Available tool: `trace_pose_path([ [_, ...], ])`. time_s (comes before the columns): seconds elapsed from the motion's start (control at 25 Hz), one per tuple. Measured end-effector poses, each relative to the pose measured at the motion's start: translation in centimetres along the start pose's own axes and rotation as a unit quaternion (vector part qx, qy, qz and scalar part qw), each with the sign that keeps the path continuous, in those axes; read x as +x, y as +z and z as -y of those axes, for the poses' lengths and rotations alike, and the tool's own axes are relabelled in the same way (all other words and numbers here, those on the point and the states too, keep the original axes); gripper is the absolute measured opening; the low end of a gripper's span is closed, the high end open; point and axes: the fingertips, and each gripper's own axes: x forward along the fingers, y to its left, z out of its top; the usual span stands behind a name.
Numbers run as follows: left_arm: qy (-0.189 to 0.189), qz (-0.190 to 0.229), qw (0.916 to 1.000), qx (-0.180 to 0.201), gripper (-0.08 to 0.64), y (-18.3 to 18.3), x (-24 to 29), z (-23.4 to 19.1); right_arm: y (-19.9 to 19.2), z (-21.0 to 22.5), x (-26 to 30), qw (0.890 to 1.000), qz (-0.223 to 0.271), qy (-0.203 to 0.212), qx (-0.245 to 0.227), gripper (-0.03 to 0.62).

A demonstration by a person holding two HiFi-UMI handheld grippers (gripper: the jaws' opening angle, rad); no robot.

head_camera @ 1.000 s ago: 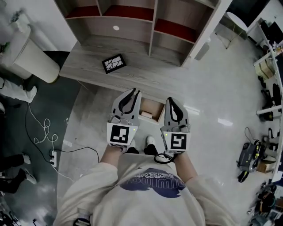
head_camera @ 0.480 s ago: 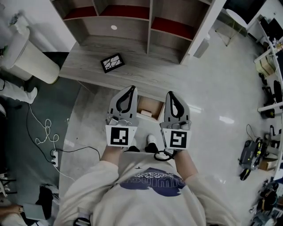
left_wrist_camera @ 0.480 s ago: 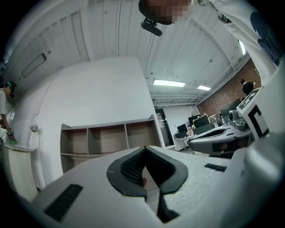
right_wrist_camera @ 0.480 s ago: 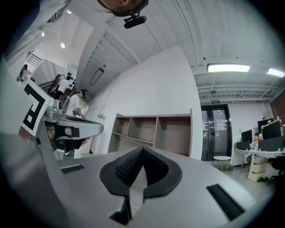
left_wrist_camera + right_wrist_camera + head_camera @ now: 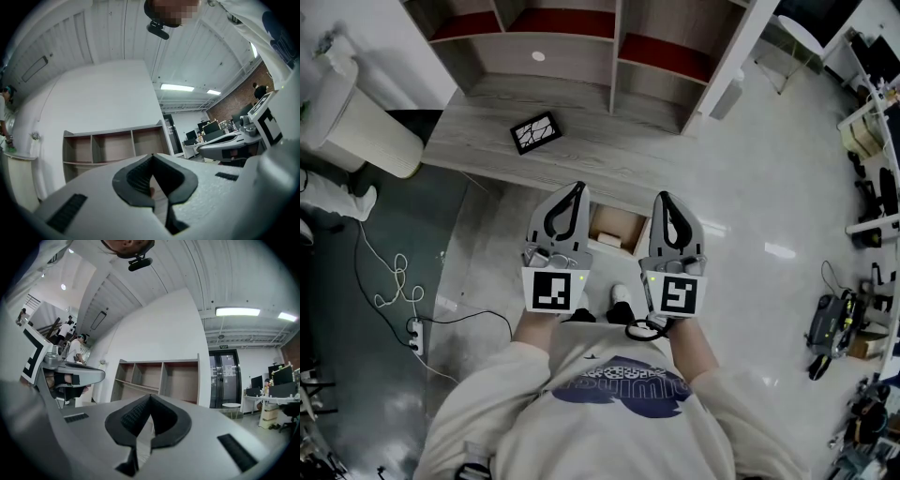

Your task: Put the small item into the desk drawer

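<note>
In the head view a small dark tablet-like item (image 5: 535, 132) with a white pattern lies on the grey wooden desk (image 5: 609, 155). Below the desk's front edge a drawer (image 5: 630, 225) stands open, its tan inside showing between my two grippers. A small pale block (image 5: 607, 241) lies in it. My left gripper (image 5: 577, 188) (image 5: 152, 156) is shut and empty, left of the drawer. My right gripper (image 5: 664, 198) (image 5: 150, 396) is shut and empty at the drawer's right. Both point toward the desk and shelves.
Open shelf compartments (image 5: 619, 52) rise behind the desk. A white cylindrical bin (image 5: 361, 117) stands at the left, with a cable and power strip (image 5: 412, 330) on the dark floor. Equipment (image 5: 830, 333) crowds the right edge. A person's white shoes (image 5: 337, 199) show at far left.
The left gripper has turned slightly, now pointing straighter at the desk. Both hands stay in place. A person's feet at the lower left have left the view.
</note>
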Motion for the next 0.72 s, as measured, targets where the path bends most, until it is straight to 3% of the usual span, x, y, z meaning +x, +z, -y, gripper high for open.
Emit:
trace_pose_path([
  [0.28,-0.001,0.002,1.0,0.006,0.008,-0.2,0.6,-0.3,0.5,0.1,0.6,1.0,0.015,-0.002,0.01,-0.003],
  [0.44,-0.012,-0.006,0.9993,0.035,0.008,-0.5,0.8,-0.4,0.4,-0.1,1.1,1.0,0.012,-0.005,0.007,-0.003],
  [0.6,-0.002,-0.004,0.9999,0.011,0.008,-0.5,1.0,-0.8,0.7,-0.2,1.5,1.0,0.015,-0.004,0.005,-0.003],
  [0.72,-0.01,-0.006,0.9991,0.04,0.008,-0.3,1.2,-0.9,0.8,-0.2,1.7,1.0,0.015,-0.004,0.003,-0.003],
])
